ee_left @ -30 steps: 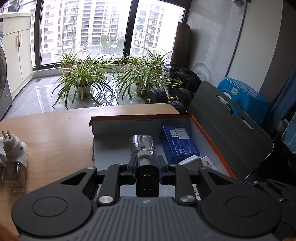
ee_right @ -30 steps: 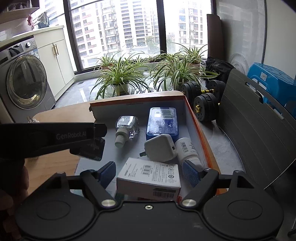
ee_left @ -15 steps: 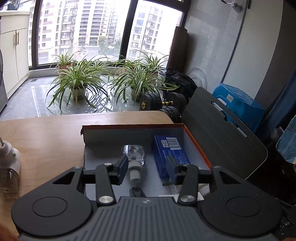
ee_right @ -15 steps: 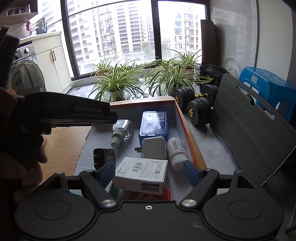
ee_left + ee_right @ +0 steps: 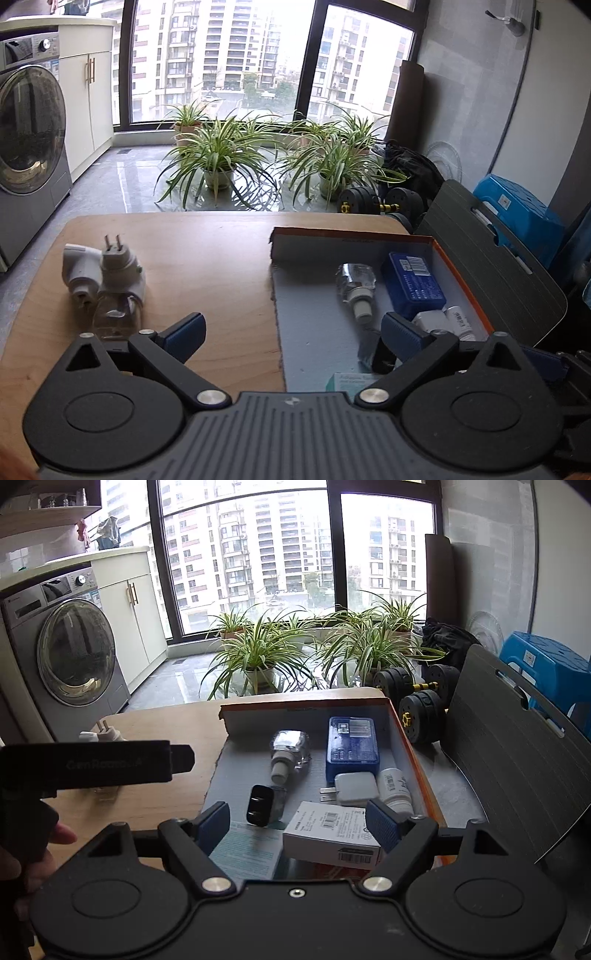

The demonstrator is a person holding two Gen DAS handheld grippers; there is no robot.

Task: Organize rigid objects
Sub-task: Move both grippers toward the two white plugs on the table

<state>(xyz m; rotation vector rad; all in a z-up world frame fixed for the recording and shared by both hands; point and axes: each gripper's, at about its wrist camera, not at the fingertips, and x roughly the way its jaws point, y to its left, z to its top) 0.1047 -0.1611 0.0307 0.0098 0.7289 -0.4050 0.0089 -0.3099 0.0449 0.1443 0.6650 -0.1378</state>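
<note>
**Q:** Nearest the lens, how do the two tools stand?

**A:** The left gripper [image 5: 291,330] has its jaws spread wide with nothing between them; it hangs over the seam where the bare wooden table [image 5: 207,258] meets the shallow orange-rimmed cardboard box [image 5: 351,234]. The right gripper [image 5: 297,823] is likewise spread and empty, poised above the near end of the box, over a white barcode-labelled carton [image 5: 332,834].

**Q:** Which items remain outside the box?

**A:** Two, close together at the table's left: a white plug-in vaporiser with a clear liquid bottle [image 5: 118,291], prongs pointing up, and just beside it a white elbow-shaped adapter [image 5: 79,269].

**Q:** How do they lie relative to the jaws?

**A:** Ahead and to the left of the left gripper, well apart from the right one. The left hand is judged the nearer. The vaporiser's long axis runs from the near bottle end away to the prongs, roughly along the fingers' direction, so a grasp across its width seems natural.

**Q:** Farther in, what already sits in the box?

**A:** A black two-pin charger [image 5: 264,805], a white square plug [image 5: 356,788], a white labelled bottle [image 5: 395,784], a clear bottle lying flat [image 5: 290,749], and a blue rectangular case [image 5: 351,746].
</note>
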